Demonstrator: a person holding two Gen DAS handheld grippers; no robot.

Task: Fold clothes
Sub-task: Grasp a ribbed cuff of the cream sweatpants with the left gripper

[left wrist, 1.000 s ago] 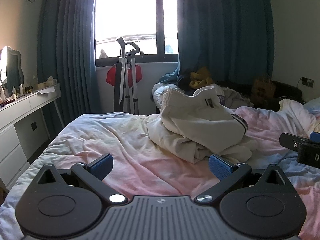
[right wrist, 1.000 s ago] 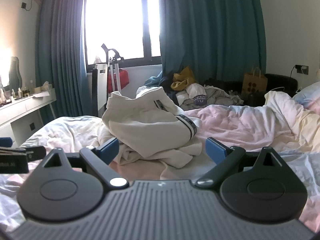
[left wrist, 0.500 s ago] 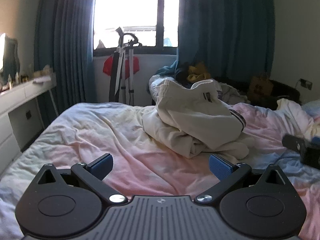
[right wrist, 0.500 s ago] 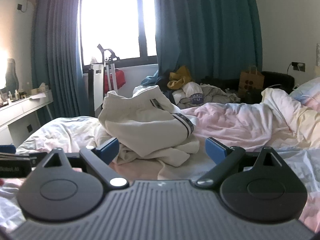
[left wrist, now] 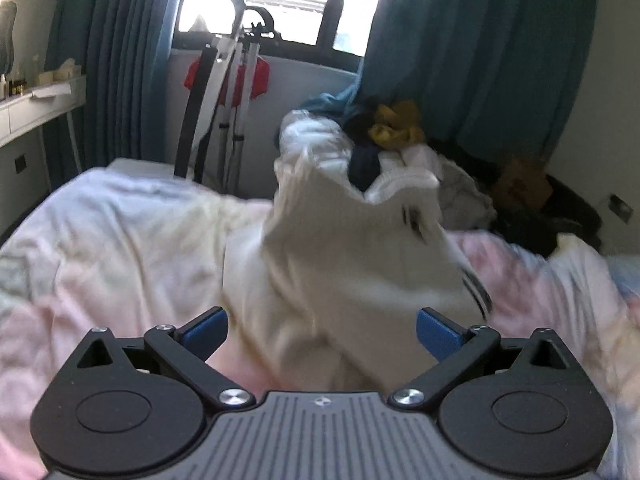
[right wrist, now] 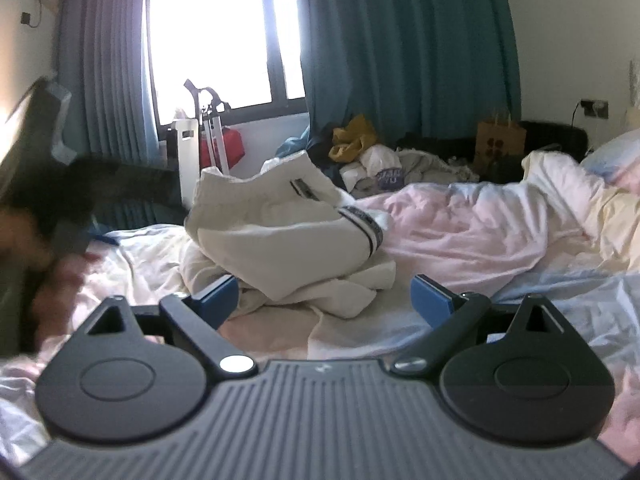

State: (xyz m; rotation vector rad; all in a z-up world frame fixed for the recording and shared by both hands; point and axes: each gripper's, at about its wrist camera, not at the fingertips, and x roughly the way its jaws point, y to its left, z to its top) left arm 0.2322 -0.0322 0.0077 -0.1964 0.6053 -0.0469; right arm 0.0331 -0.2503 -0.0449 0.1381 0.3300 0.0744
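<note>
A: What room is this, and what is the surface?

B: A bedroom. Tall teal curtains [right wrist: 408, 60] frame a bright window [right wrist: 224, 36]. The surface is a wide bed covered by a rumpled pink, white and pale blue duvet [right wrist: 480, 232].

A: Where is the clothing?

B: A crumpled cream-white garment with dark striped trim [right wrist: 288, 244] sits heaped in the middle of the bed. From the left camera the same garment [left wrist: 352, 264] looks blurred and lies just ahead of the tongs.

A: What else is there?

B: A white desk [left wrist: 36, 108] stands against the left wall. A pile of mixed clothes with a mustard-yellow piece [right wrist: 356, 136] lies beyond the bed, and a brown paper bag [right wrist: 500, 140] stands near the right wall.

A: And the tongs?

B: The left tongs [left wrist: 322, 330] are spread wide apart, gripping nothing. The right tongs [right wrist: 324, 298] are also wide apart, empty, close before the garment.
</note>
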